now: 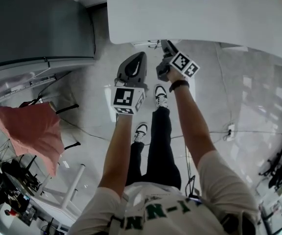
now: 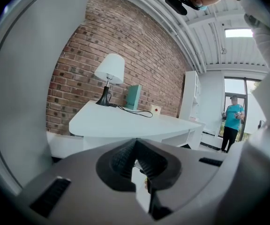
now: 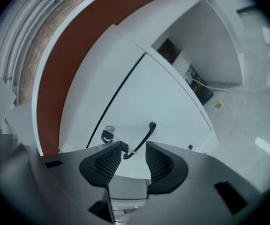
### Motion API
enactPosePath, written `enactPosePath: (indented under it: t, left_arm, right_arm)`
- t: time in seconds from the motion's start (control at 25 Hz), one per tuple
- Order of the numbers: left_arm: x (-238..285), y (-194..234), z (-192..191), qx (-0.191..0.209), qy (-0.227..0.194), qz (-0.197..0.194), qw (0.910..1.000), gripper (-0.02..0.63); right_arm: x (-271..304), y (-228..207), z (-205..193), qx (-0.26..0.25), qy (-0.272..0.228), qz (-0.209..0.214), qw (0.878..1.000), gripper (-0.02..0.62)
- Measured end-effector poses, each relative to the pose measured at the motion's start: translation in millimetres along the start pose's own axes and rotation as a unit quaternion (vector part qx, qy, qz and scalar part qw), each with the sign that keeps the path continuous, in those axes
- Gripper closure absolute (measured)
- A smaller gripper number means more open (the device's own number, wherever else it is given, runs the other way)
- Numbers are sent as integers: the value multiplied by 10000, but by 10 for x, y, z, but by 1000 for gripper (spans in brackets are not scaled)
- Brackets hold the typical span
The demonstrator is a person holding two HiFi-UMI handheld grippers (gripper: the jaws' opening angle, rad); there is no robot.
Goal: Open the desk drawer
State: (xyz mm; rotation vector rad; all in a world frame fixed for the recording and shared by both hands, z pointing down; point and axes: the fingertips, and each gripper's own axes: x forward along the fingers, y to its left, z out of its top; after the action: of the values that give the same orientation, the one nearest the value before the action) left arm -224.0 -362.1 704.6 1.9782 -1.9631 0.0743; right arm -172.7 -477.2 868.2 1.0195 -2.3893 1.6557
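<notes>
Right gripper (image 3: pixel 134 159) faces the desk drawer's handle (image 3: pixel 143 140), jaws apart.
The dark bar handle slants across the white drawer front (image 3: pixel 172 97), its lower end showing between the pads; a key lock (image 3: pixel 108 134) sits beside it. Left gripper (image 2: pixel 136 162) is closed, empty.

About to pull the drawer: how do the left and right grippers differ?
The left gripper is shut and empty; the right gripper is open. The left gripper faces a lamp; the right gripper faces the drawer handle, close ahead of its jaws. Neither grips anything.
</notes>
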Motion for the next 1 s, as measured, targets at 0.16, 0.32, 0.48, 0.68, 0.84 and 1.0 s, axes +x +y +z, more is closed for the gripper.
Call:
enactPosePath:
  t: [0.16,0.32,0.48,0.68,0.84,1.0]
  left_arm:
    - [28,100,-72,-83,-19,132,9999,612]
    - [9,207,-174,-111,49,162,9998,612]
    - [-9,245,-192,-137,24,195,9997,612]
    - [-16,242,-218,-134,31,234,9996,612]
    - [-16,206,-179,-212,-24,266,9994,612]
    - [5,175,-152,-258,-60,276,9993,612]
  right_arm:
    - [175,-98,48,935,-458,270,9942,410]
    - [283,-308,71,1621,-774,295,9833,410]
    - [364,-385,89,1861,-885,424,9776,440]
    - [387,-271,117,1956,-946,792,9729,556]
    - [351,-229,111,2356,-924,840,9638,572]
    - [355,-183,138,2489,-921,829,9606,577]
